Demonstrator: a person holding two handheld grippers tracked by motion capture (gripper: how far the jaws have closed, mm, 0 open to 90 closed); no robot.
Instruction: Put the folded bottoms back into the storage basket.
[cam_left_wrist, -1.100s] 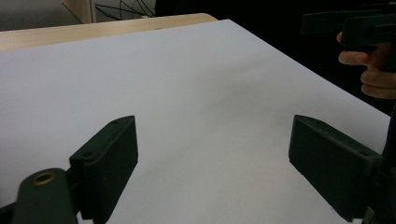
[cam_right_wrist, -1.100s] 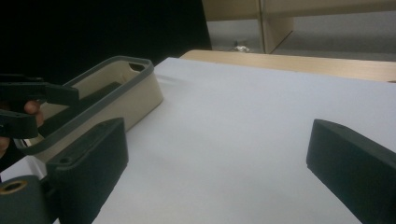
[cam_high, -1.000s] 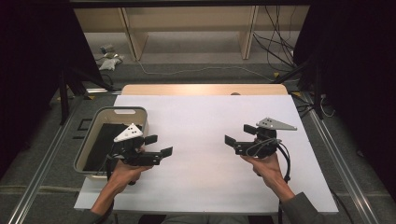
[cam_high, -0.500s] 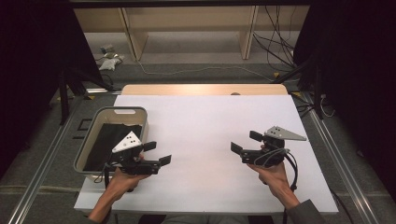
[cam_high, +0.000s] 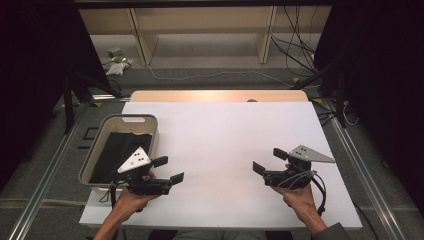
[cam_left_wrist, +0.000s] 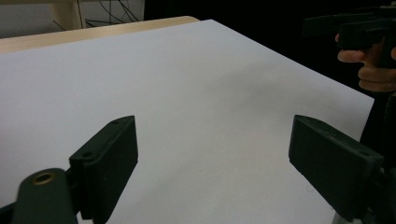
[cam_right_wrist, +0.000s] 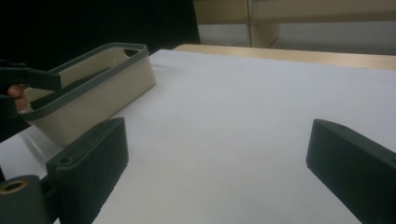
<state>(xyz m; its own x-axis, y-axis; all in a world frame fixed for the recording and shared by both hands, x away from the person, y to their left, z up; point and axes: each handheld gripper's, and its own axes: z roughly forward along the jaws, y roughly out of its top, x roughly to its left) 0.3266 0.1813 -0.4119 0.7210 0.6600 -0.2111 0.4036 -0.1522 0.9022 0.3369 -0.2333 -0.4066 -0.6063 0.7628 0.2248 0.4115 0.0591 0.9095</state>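
White sheet, beige bin, two hand-held grippers

White sheet (cam_high: 225, 145) covers the wooden table (cam_high: 215, 95) almost to its far edge. Beige plastic bin (cam_high: 121, 121), grey-rimmed, stands on the sheet's left side; a black cloth (cam_high: 112, 152) lies inside it. Left gripper (cam_high: 169, 169), held just beside the bin's near right corner, jaws spread, nothing between them. Right gripper (cam_high: 270, 161), well apart over the sheet's right part, jaws likewise spread and empty, facing the left one.
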